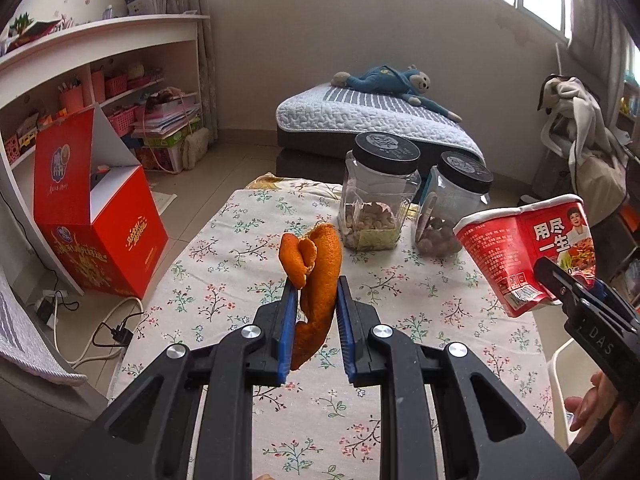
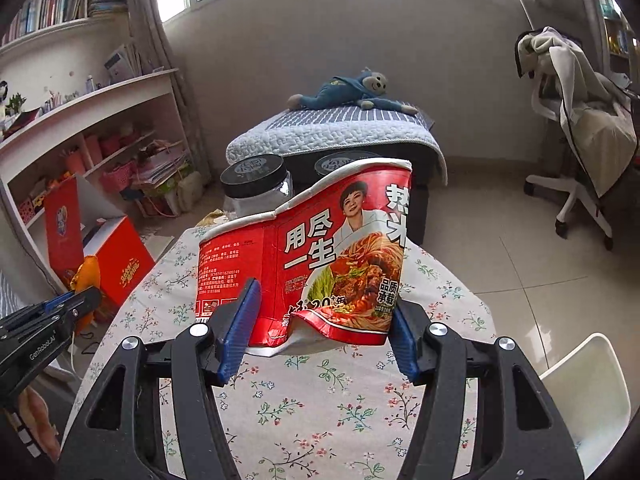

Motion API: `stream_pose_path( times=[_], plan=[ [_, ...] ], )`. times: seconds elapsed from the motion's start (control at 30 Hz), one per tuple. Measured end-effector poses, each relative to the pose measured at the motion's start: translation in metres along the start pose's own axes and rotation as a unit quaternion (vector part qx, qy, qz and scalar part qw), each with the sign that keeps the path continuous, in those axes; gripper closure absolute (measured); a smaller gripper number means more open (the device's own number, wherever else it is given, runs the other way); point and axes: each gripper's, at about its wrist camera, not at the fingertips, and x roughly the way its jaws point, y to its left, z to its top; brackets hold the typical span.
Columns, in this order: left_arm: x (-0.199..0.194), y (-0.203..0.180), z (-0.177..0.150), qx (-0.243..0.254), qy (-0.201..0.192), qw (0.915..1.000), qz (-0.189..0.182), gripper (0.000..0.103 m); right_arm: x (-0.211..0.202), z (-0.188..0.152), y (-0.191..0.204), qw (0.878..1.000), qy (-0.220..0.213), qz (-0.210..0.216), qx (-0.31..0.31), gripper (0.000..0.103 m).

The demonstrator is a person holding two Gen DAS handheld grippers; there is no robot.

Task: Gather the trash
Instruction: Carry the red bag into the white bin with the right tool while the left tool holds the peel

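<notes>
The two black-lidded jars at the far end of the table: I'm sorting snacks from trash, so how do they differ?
The left jar stands nearer the orange peel and holds pale nuts over a greenish layer. The right jar holds darker, rounder brown pieces. The left jar looks fuller and more square-sided; the right jar's fill is lower. Both are clear plastic, upright, with black lids on, standing on the floral tablecloth.

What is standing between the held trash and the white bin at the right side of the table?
Nothing visible does. The left gripper holds the orange peel and the right gripper holds the crushed noodle cup, both above the table. The white bin stands beside its right edge; the two jars stand farther back.
</notes>
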Motion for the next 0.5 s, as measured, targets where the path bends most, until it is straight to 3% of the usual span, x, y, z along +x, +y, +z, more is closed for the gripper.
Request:
stream_pose_path(
  times=[0.5],
  plan=[
    [-0.023, -0.053, -0.001, 0.038, -0.022, 0.9984, -0.034, 0.082, -0.045, 0.0, -0.022, 0.998, -0.04, -0.033, -0.021, 0.046]
  ],
)
